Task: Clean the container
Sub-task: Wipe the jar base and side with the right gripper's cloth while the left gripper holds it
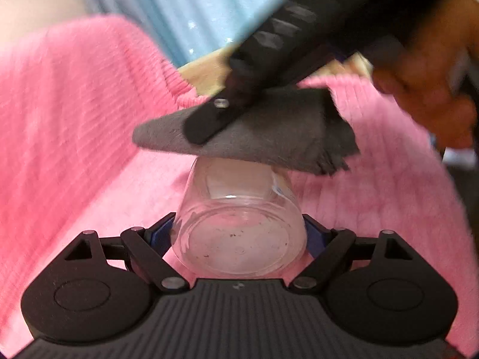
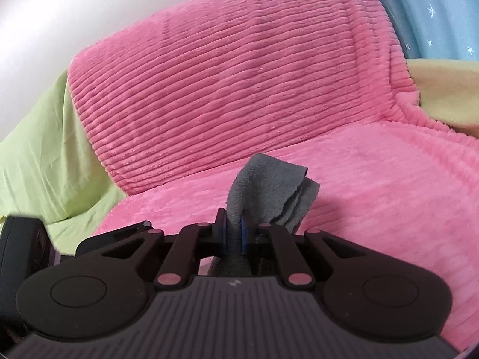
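- The left gripper (image 1: 239, 233) clamps a clear container (image 1: 239, 224), its speckled base facing the camera.
- The right gripper (image 2: 233, 233) pinches a folded grey cloth (image 2: 269, 191), which rests on the container's far end.
- A pink ribbed blanket (image 2: 239, 74) lies beneath.
- The container's small label is too blurred to read.

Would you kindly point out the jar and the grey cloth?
jar (image 1: 239, 239), left wrist view, on its clear base.
grey cloth (image 2: 266, 185), right wrist view, on the fold above the fingers.
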`<state>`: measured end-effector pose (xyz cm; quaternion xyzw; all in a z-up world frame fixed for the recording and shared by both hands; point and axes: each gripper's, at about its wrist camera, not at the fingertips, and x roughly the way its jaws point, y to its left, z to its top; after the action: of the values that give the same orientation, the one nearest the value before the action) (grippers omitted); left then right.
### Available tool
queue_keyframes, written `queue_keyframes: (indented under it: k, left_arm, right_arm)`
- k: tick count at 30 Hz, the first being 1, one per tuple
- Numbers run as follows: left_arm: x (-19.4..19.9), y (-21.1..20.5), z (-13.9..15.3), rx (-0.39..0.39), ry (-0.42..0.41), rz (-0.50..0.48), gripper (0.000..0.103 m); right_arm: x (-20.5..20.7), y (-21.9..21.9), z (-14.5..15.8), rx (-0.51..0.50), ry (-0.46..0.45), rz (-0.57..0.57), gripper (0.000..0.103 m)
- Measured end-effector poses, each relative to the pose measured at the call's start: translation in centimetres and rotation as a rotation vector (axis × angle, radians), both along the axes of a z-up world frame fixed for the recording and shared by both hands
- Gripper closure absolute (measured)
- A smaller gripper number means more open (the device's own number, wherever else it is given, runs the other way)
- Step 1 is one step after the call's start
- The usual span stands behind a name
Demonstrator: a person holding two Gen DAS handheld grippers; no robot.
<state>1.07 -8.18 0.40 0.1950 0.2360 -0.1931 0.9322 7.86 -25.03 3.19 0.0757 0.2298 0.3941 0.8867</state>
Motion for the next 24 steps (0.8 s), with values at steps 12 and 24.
queue_keyframes:
  k: [12, 24]
  left_arm:
    - [0.8, 0.8, -0.2, -0.042, 0.054, 0.026, 0.018]
    - [-0.4, -0.8, -0.8, 0.1, -0.019, 0.005, 0.018]
  right_arm:
    - [-0.7, -0.3, 0.1, 0.017, 0.034, 0.102, 0.095]
    - [-0.7, 0.5, 0.1, -0.014, -0.013, 0.047, 0.095]
